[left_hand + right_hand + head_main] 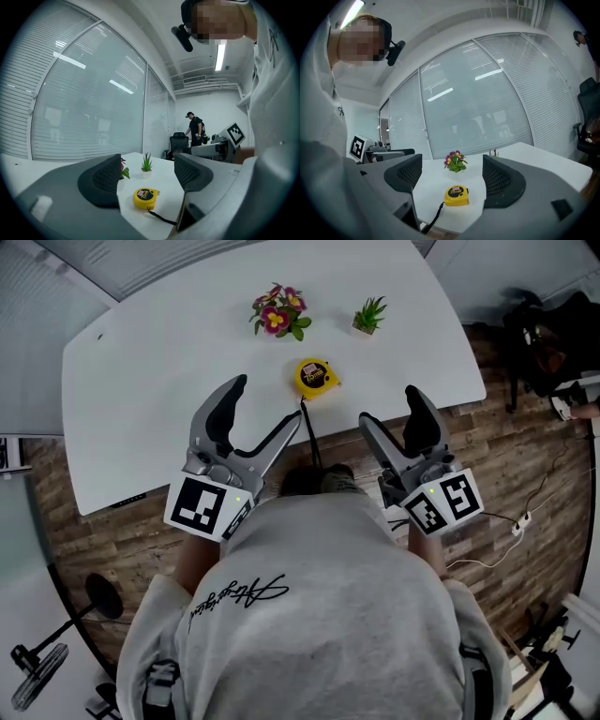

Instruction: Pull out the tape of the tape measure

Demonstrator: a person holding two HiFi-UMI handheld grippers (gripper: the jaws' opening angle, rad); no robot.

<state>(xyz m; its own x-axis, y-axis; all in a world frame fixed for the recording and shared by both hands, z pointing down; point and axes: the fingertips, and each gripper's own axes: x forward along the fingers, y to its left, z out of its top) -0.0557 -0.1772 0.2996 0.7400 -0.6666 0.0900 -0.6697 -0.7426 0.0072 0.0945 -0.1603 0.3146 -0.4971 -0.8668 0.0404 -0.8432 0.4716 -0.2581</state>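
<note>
A yellow tape measure (316,377) lies flat on the white table (169,352), near its front edge, with a black wrist strap (309,432) trailing toward me. My left gripper (267,413) stands open, a little short and left of it, nothing between its jaws. My right gripper (391,407) is open too, short and right of it. The left gripper view shows the tape measure (145,198) ahead between the open jaws of the left gripper (147,176). In the right gripper view the tape measure (456,196) lies ahead of the empty right gripper (452,174).
A small pot of pink and purple flowers (279,313) and a little green plant (369,316) stand behind the tape measure. Wood floor (525,465) lies right of the table, with cables and bags. Another person (195,129) stands far off by an office chair.
</note>
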